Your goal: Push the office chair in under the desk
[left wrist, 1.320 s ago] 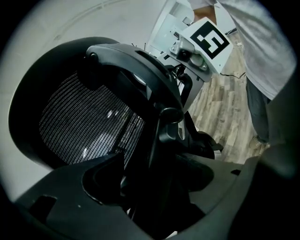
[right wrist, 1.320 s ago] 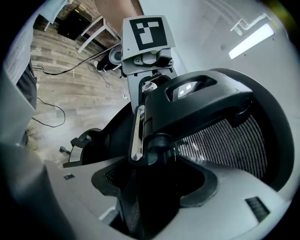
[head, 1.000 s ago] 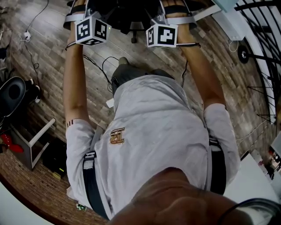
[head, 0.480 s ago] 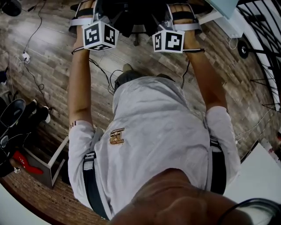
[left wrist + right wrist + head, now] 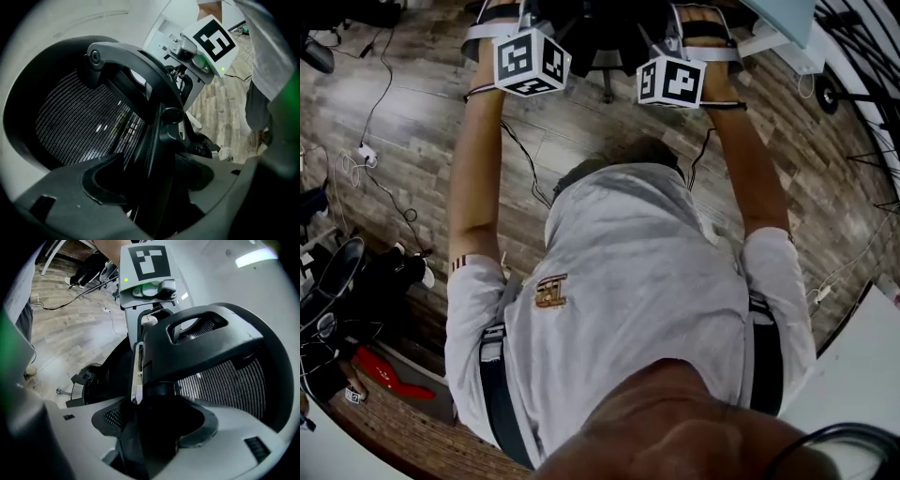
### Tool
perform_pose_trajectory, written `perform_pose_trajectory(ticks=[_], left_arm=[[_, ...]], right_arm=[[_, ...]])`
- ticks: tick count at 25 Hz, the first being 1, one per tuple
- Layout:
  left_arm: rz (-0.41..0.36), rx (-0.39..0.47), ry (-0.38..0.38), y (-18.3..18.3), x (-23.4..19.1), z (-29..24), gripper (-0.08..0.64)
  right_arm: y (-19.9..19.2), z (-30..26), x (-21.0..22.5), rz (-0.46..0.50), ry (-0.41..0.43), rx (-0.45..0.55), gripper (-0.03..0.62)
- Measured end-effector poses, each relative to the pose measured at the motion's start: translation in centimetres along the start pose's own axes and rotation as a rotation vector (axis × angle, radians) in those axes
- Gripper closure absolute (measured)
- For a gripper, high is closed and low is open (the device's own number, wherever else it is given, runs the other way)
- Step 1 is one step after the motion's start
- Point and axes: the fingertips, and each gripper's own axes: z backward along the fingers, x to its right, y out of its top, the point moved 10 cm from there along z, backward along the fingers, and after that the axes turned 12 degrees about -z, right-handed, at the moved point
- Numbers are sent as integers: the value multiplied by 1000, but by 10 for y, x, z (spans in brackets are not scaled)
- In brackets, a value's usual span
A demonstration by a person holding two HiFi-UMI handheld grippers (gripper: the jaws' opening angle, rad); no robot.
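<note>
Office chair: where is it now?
The office chair is at the head view's top centre, ahead of the person, its backrest gripped by the left hand-held gripper and right hand-held gripper.

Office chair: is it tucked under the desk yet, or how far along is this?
Done: the left gripper and right gripper are each clamped on the chair, at its back's rim. In hand: the push, arms outstretched. Left: it is not yet under what looks like the desk.
</note>
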Motion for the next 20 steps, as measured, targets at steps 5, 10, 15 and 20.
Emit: perform_pose_trajectory(ticks=[5, 10, 15, 20], left_arm=[[-12, 59, -10, -39, -15, -18, 218], [-16, 102, -49, -63, -40, -54, 212], [-26, 135, -64, -91, -60, -91, 212], [-38, 168, -82, -133, -89, -130, 212]], right_arm=[[18, -37, 3, -11, -24, -57, 319], [16, -77, 20, -38, -37, -93, 319], [15, -121, 32, -74, -62, -109, 319], [23, -176, 49, -95, -78, -132, 319]])
